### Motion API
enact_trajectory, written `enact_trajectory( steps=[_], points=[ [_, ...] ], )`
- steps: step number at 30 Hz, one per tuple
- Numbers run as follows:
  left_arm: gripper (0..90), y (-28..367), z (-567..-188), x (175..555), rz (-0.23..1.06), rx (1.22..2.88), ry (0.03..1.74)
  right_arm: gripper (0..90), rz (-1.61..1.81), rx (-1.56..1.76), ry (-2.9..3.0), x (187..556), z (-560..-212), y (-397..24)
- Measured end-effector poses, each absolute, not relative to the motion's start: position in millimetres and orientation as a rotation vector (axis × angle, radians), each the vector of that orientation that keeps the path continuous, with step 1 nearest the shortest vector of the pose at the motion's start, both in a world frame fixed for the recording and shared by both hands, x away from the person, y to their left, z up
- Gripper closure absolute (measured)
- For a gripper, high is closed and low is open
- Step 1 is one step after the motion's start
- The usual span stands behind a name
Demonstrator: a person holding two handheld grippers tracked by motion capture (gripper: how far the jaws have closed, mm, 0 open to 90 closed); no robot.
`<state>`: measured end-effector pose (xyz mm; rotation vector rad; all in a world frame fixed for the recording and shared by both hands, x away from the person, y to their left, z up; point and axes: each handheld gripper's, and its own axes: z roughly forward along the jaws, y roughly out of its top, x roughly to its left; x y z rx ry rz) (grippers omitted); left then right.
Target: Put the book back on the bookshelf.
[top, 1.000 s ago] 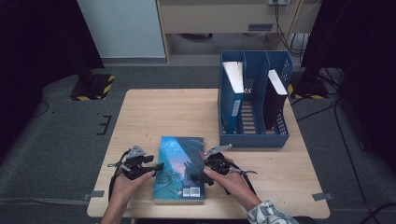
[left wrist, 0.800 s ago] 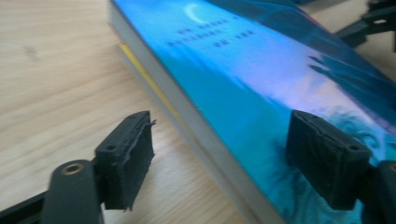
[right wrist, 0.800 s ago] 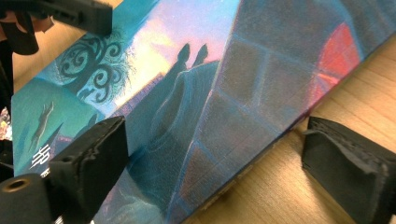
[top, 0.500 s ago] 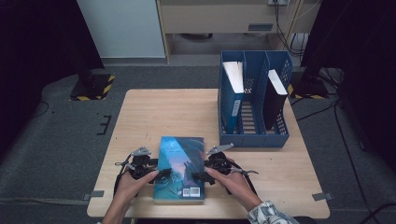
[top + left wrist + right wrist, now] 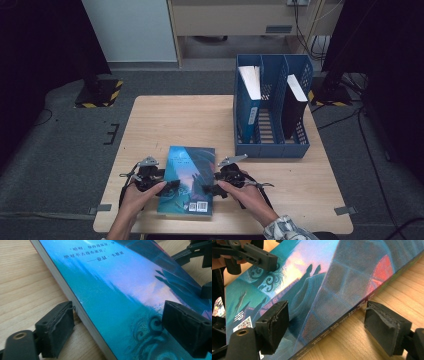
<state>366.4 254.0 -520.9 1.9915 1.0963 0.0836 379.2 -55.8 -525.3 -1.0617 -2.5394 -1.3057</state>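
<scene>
Book lies flat at the near edge of the surface, flanked by both tools. Left hand-held gripper straddles its left edge, jaws just opened, pads clear of the cover. Right hand-held gripper straddles the spine edge, jaws just closing, not yet pressing. Judgement: seat each lower pad under the edge before clamping, and clamp both evenly. Blue file rack stands far right, holding two books.
</scene>
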Motion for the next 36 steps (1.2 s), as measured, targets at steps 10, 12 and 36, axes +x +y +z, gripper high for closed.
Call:
enact_trajectory(
  steps=[10, 12, 36],
  points=[
    [23.8, 257, -516, 359, 0.14, 1.987, 1.096, 6.1, -1.281, -1.018, -2.534, 379, -531, -48],
    [24.2, 257, -516, 359, 0.141, 1.984, 1.099, 5.5, -1.281, -1.007, -2.54, 380, -531, -47],
    [25.8, 261, -516, 359, 0.143, 1.986, 1.097, 23.6, -1.367, -1.085, -2.479, 388, -518, -46]
  ],
)
